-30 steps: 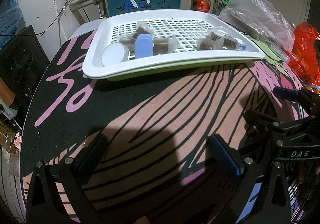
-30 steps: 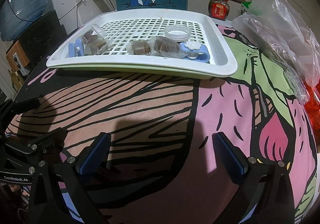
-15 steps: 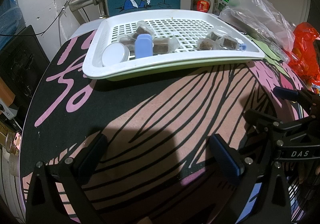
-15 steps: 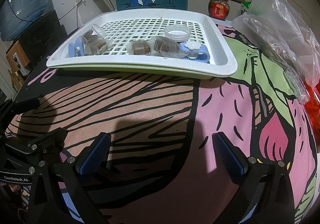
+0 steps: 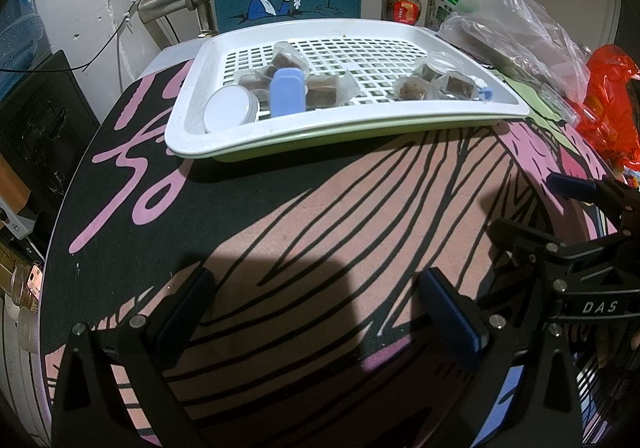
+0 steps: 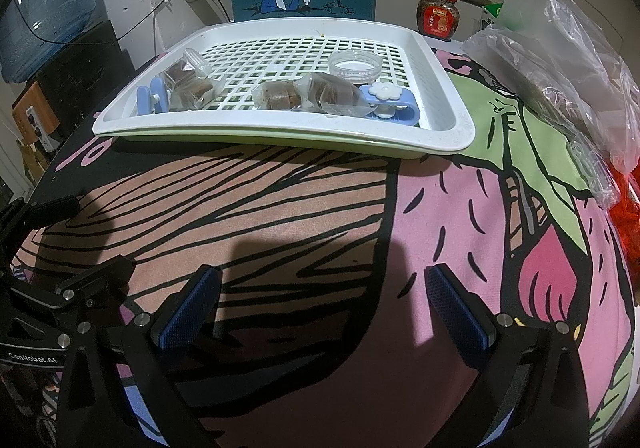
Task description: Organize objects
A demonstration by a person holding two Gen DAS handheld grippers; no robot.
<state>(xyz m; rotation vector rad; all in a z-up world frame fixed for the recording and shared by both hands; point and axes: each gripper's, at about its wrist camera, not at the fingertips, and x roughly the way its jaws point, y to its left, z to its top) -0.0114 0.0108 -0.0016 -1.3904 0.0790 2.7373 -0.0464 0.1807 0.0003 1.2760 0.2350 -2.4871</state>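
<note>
Left gripper (image 5: 316, 304): jaws spread wide with nothing between them, low over the patterned table mat (image 5: 320, 216), well short of the tray.
Left view, tray (image 5: 248, 144): white slotted tray sits at the mat's far edge, straight ahead of this gripper; its long axis runs left to right across the view.
Left view, contents: white round lid (image 5: 226, 107) lies in the tray's near left corner, blue case (image 5: 286, 91) just beside it, wrapped brown snacks (image 5: 320, 92) next along; more packets (image 5: 412, 88) toward the right end.
Left view, room: bare mat between fingers and tray; the other tool stands at the right edge.
Right gripper (image 6: 320, 308): also gaping and empty, low over the mat.
Right view, contents: blue flower clip (image 6: 390, 100) lies near the tray's near right corner, clear round dish (image 6: 354, 66) behind it, packets (image 6: 304, 96) mid-front.
Right view, nearness: I judge this hand closer to clip and dish, the left one to lid and case.
Right view, edges: plastic bag (image 6: 560, 60) crowds the mat's right edge; the approach ahead looks open.
</note>
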